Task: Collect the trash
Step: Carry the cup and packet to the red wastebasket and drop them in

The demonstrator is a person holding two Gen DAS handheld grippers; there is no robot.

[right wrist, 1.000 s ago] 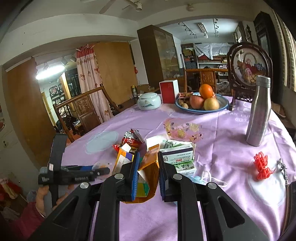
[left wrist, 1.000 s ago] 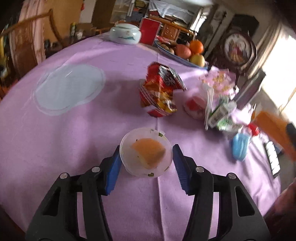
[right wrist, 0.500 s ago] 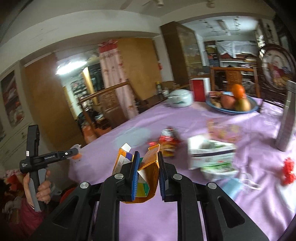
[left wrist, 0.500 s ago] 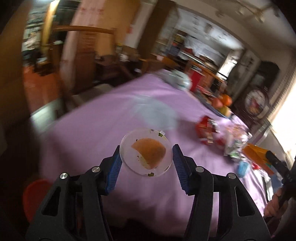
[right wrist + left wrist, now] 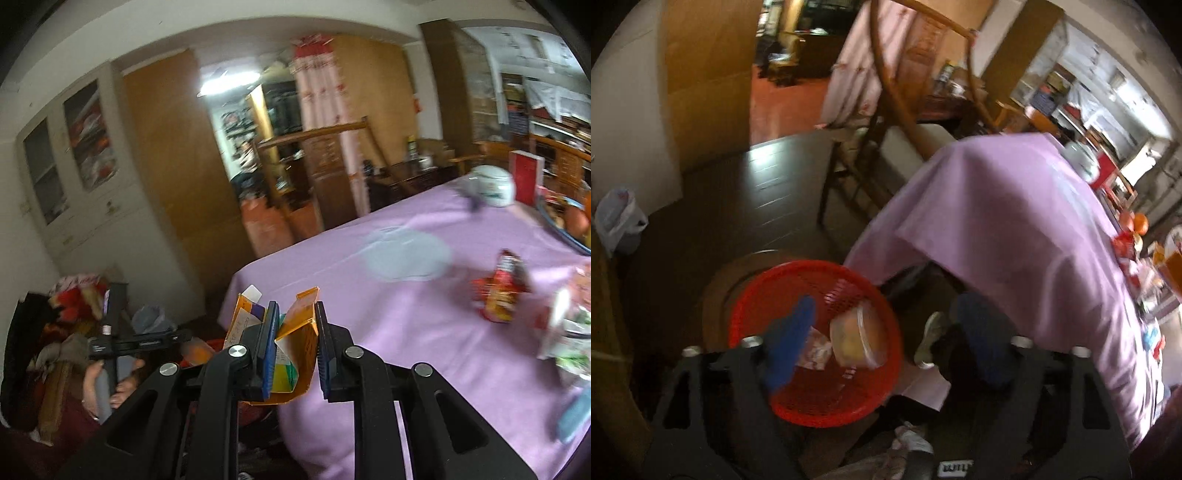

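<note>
In the left wrist view my left gripper [image 5: 886, 343] is open and empty above a red mesh basket [image 5: 757, 295] on the floor. The clear plastic cup with orange contents [image 5: 857, 338] lies inside the basket beside a small wrapper [image 5: 814, 352]. In the right wrist view my right gripper [image 5: 295, 343] is shut on an orange carton [image 5: 299, 339] and holds it over the near edge of the purple table [image 5: 406, 314]. A red snack bag [image 5: 500, 291] and a white-green packet [image 5: 569, 332] lie on the table.
A wooden chair [image 5: 897, 99] stands by the table's corner. A shoe [image 5: 929, 338] is on the floor next to the basket. A white jar [image 5: 491, 184], a red box [image 5: 524, 181] and a fruit bowl [image 5: 569, 229] stand far back on the table.
My left gripper swung off the table and down over the red basket, opened and let the plastic cup drop in. My right gripper moved left toward the table edge, still holding the carton.
</note>
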